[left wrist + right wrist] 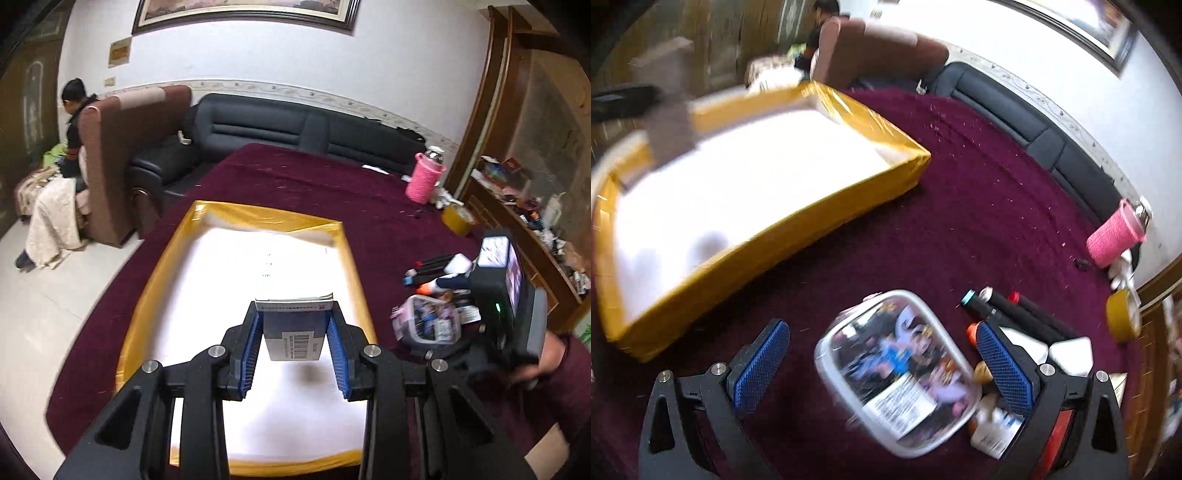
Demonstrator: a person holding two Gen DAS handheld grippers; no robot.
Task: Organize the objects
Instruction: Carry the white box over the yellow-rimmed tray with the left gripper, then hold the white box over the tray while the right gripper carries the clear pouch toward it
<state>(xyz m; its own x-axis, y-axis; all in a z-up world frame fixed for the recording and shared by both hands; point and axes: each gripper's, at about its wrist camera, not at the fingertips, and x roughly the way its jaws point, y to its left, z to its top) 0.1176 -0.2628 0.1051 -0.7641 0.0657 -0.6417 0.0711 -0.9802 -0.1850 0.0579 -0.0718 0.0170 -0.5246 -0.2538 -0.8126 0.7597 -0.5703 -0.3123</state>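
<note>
My left gripper (294, 308) is shut on a small blue-and-white box with a barcode (293, 332) and holds it above the white inside of a yellow-rimmed tray (155, 273). My right gripper (882, 332) is open, its jaws either side of a clear plastic pack with a colourful printed insert (897, 373) lying on the maroon cloth. The pack also shows in the left wrist view (428, 325), just left of the right gripper's body. The tray (798, 225) lies to the left in the right wrist view, where the box appears as a blur over it.
Dark markers (1015, 314) and small white boxes (1067, 354) lie to the right of the pack. A pink knitted bottle (424, 177) and a yellow tape roll (458, 219) stand at the far right edge. Sofas stand beyond the table.
</note>
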